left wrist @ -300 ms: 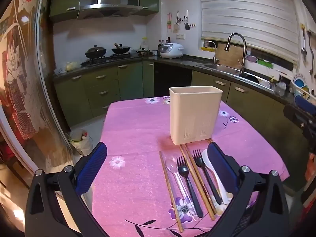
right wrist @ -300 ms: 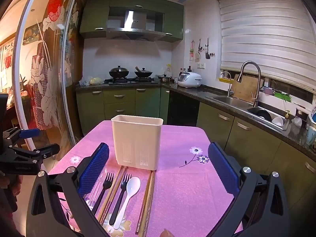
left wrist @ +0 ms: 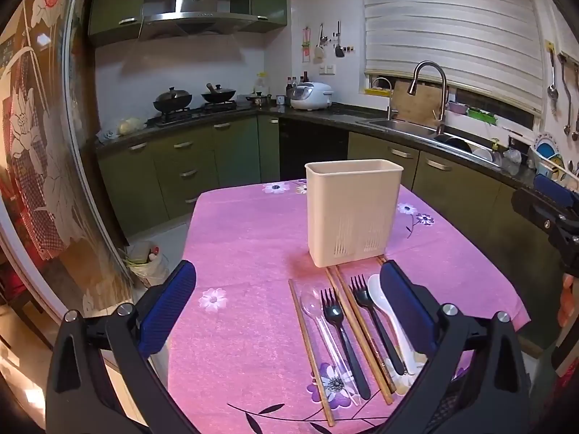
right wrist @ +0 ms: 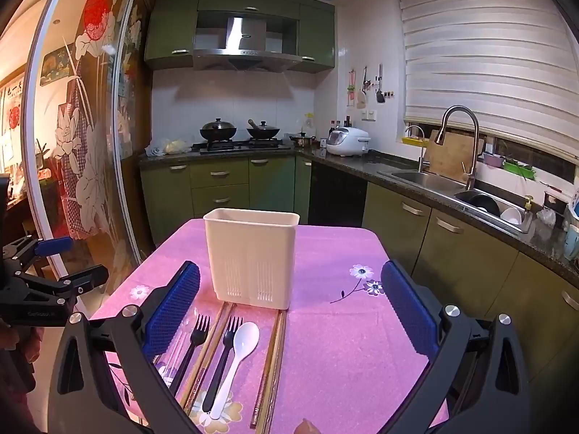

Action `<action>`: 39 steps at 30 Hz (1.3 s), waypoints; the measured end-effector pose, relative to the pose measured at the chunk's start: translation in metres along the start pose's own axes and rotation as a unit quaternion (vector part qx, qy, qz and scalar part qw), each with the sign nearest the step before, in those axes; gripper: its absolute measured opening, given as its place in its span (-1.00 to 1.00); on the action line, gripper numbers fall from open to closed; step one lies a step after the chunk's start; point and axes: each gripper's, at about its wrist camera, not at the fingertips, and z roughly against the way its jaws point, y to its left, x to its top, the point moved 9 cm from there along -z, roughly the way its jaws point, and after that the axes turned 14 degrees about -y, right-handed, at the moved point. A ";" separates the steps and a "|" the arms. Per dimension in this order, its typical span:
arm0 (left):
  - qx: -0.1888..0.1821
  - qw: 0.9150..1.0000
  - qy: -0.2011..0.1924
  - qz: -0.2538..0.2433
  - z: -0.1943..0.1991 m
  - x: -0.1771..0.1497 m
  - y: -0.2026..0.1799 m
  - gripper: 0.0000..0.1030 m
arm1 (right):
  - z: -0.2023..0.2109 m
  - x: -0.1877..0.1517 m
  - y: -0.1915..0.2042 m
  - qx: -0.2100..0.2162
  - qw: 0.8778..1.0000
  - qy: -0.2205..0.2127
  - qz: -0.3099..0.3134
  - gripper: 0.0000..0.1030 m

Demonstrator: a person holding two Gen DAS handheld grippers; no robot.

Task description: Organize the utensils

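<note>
A cream utensil holder (left wrist: pixel 353 211) (right wrist: pixel 252 256) stands upright on the pink flowered tablecloth (left wrist: pixel 246 238) (right wrist: pixel 336 322). In front of it lie two black forks (left wrist: pixel 342 329) (right wrist: pixel 222 354), a white spoon (left wrist: pixel 385 311) (right wrist: pixel 235 358), a clear spoon (left wrist: pixel 318 320) and several wooden chopsticks (left wrist: pixel 309 343) (right wrist: pixel 271 361), side by side. My left gripper (left wrist: pixel 287 305) hovers open above the near table edge, left of the utensils. My right gripper (right wrist: pixel 289 307) hovers open over the utensils, nothing between its fingers. Each gripper shows at the other view's edge.
Green kitchen cabinets, a stove with woks (right wrist: pixel 239 132), a rice cooker (right wrist: pixel 347 141) and a sink with a tall faucet (right wrist: pixel 457 144) run behind and to the right of the table. A decorated glass door (right wrist: pixel 87 144) stands left. A bin bag (left wrist: pixel 144 260) sits on the floor.
</note>
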 end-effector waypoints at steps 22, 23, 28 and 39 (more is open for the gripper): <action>0.007 1.000 0.001 -0.005 -0.005 -0.002 -0.001 0.88 | -0.002 -0.008 0.001 0.002 1.000 0.001 0.000 0.92; 0.006 1.000 0.001 -0.004 -0.005 -0.002 -0.001 0.88 | -0.002 -0.008 0.001 0.002 1.000 0.001 0.000 0.92; 0.005 1.000 0.001 -0.005 -0.006 -0.003 -0.003 0.88 | -0.002 -0.009 0.001 0.002 1.000 0.002 -0.001 0.92; 0.005 1.000 0.001 -0.005 -0.006 -0.004 -0.003 0.88 | -0.003 -0.010 0.001 0.003 1.000 0.003 -0.001 0.92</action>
